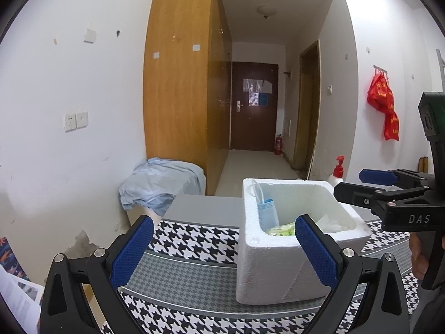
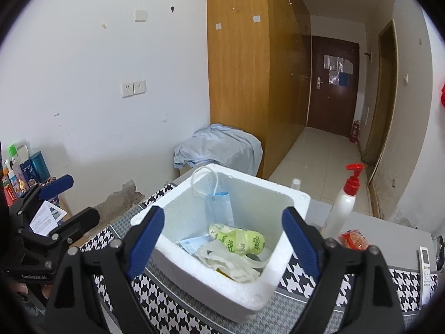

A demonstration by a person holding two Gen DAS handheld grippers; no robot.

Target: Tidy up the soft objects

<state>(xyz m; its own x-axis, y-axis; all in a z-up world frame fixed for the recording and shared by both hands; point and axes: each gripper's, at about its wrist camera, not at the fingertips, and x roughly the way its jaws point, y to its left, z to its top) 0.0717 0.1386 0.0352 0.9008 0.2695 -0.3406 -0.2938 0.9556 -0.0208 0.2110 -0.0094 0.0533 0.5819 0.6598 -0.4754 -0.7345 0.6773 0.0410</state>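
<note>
Left wrist: left gripper (image 1: pixel 224 246) spread wide, empty, low before foam box (image 1: pixel 267 253) on the checked cloth (image 1: pixel 189 250).

Right wrist: right gripper (image 2: pixel 222 232) gaping, empty, over box. Mask (image 2: pixel 219 206), green pack (image 2: pixel 236 239), white bag (image 2: pixel 233 264) inside. Red pack (image 2: pixel 353 239) outside, right of the box, likely next: pinch its middle, lift, release over the opening.

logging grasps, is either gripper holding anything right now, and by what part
Nothing is held: the left gripper and right gripper are both open and empty above the foam box.
</note>
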